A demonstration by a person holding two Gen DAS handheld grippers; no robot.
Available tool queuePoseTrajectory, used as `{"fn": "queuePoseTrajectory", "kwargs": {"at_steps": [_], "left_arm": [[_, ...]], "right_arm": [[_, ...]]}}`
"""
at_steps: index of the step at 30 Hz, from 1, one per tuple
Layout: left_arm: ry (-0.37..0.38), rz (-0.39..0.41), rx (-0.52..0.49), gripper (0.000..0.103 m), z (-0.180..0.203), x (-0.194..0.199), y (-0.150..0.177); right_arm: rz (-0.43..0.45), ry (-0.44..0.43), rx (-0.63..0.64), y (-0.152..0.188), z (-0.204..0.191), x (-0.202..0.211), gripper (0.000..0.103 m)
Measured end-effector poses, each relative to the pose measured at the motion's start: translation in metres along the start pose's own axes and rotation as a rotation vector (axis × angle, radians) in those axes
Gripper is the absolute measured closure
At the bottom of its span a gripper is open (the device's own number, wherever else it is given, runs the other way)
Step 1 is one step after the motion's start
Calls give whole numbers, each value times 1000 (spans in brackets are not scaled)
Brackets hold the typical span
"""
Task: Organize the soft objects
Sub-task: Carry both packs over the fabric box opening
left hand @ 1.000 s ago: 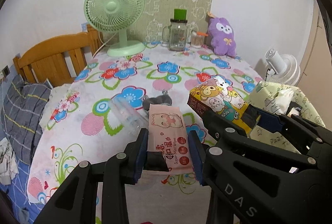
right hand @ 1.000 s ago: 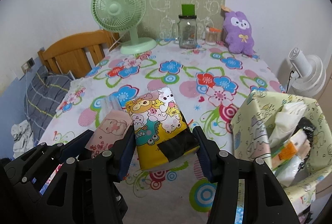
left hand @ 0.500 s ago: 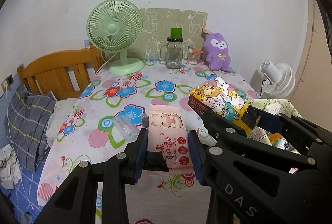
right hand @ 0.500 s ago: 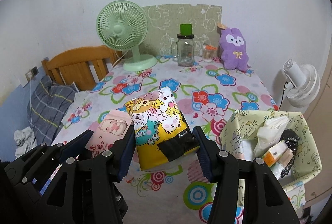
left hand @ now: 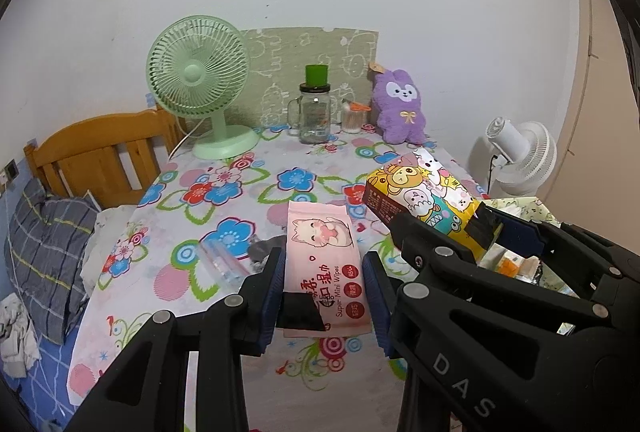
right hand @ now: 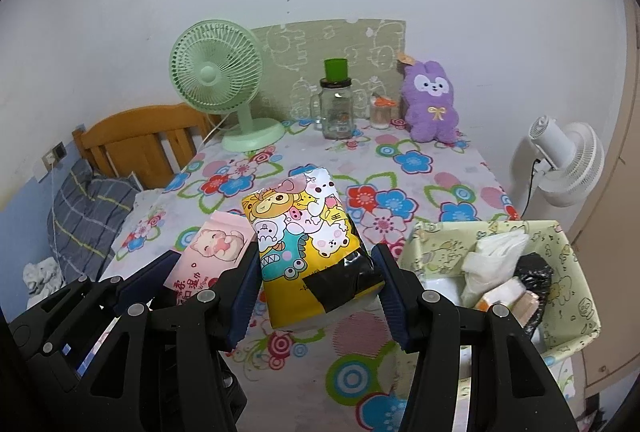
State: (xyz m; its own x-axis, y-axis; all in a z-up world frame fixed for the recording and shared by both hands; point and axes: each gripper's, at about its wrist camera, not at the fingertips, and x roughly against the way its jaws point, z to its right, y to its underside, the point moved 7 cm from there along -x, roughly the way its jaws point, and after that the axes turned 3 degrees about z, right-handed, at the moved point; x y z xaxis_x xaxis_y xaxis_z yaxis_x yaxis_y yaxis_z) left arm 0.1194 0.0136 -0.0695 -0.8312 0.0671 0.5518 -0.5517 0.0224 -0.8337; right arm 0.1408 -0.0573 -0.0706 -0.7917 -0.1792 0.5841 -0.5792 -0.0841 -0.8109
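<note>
**Both packs lifted off table**

Both grippers rose since the earlier frames; table dropped lower in view, more wall showed, grips unchanged. Left gripper (left hand: 325,286) was clamped on the pink wipes pack (left hand: 325,264), flat glossy film with a cat print, held above the floral tablecloth (left hand: 224,192). Below it lay a clear crinkled plastic bag (left hand: 222,259) and a small dark item, too hidden to identify. Right gripper (right hand: 316,286) was clamped on the yellow cartoon tissue pack (right hand: 304,232), soft and bulging, black tape across its near end. Right of it sat the open patterned fabric bin (right hand: 576,272), with tissue packs and a black bag inside. Table's far edge: green fan (right hand: 216,72), glass jar (right hand: 337,108), purple plush (right hand: 430,104).
</note>
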Motion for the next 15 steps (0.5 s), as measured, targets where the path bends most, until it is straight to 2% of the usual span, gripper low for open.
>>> {"fn": "queuePoseTrajectory", "kwargs": {"at_steps": [15], "left_arm": [[45,21,-38,63,45,-7,-16]], "right_arm": [[30,51,-37,-10,46,10,45]]}}
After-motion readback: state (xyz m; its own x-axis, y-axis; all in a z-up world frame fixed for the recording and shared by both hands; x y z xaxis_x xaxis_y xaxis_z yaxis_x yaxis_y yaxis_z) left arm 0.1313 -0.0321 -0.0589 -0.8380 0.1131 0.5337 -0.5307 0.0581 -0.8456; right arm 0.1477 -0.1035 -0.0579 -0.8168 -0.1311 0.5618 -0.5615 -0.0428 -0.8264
